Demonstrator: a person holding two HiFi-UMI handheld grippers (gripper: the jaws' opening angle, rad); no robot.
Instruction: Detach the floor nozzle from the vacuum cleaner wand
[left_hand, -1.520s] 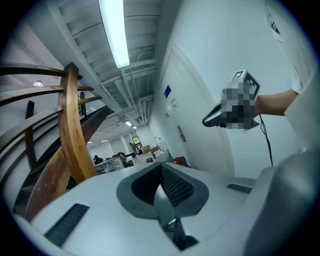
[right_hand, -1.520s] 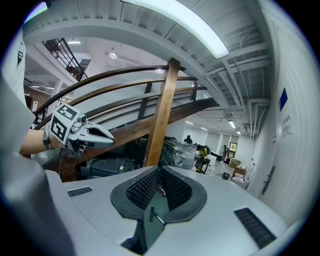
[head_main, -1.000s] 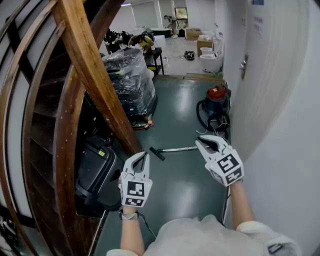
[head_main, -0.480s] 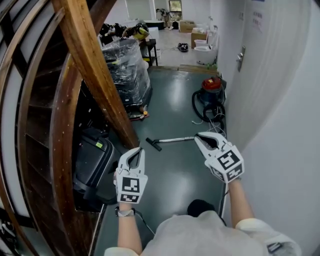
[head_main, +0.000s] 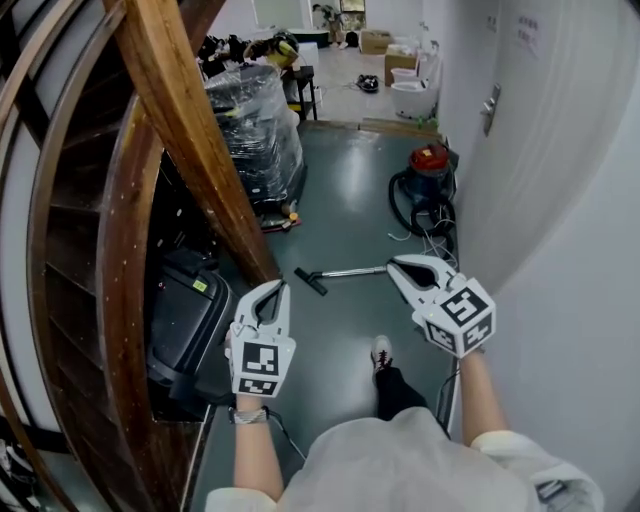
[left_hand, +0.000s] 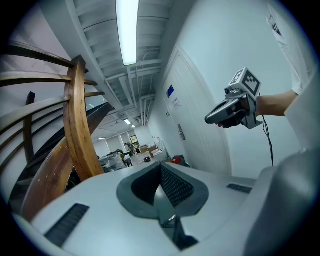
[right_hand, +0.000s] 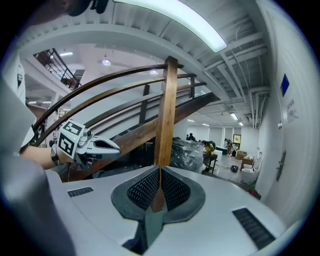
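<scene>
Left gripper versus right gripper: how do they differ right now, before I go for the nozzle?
The left gripper points straight up the head view beside the wooden staircase; the right gripper angles in from beside the white wall. The left gripper's tip lies short of the floor nozzle; the right gripper's tip overlaps the wand end in the picture. Both are shut and empty.

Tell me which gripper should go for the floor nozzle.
Left, probably. In the head view the nozzle sits at the left end of the wand, on the side of the left gripper; the right gripper lines up with the other end. Both are shut, empty and above the floor.
</scene>
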